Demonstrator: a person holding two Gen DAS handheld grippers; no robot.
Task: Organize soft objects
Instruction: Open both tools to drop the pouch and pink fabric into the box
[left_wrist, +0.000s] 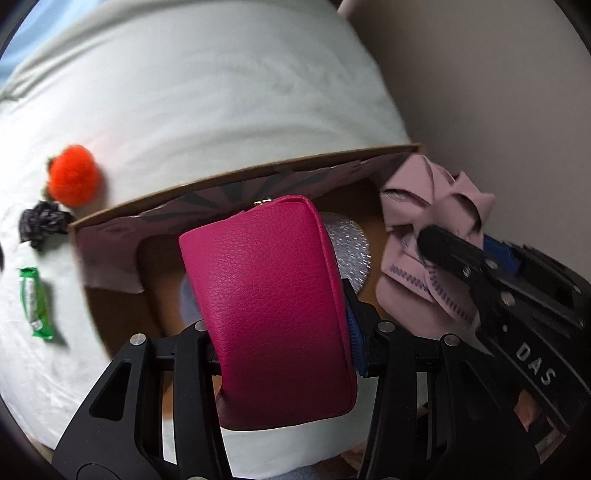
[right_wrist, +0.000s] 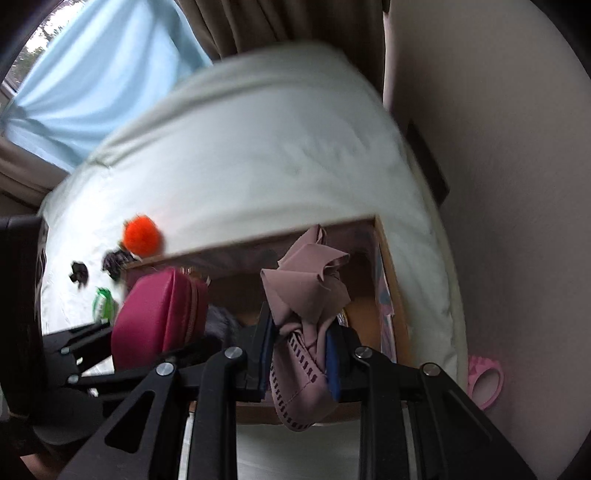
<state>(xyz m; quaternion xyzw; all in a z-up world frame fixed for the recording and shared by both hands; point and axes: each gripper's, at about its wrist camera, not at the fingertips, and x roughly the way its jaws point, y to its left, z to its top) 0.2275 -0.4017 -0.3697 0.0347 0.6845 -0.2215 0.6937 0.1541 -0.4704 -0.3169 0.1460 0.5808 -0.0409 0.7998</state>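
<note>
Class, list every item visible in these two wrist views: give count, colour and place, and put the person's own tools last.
pouch: 1, magenta, held over the box
cloth: 1, dusty pink with purple stitching, held over the box
cardboard box: 1, brown, open, on the bed
silver item: 1, inside the box
pom-pom: 1, orange, on the bed left of the box
scrunchies: 2, dark, on the bed near the pom-pom
packet: 1, green, on the bed
bed cover: 1, white
left gripper: 1, black, shut on the pouch
right gripper: 1, black, shut on the cloth

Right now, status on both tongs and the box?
Left tongs shut on magenta pouch. Right tongs shut on mauve cloth. Both over the cardboard box. Silvery item lies inside.
</note>
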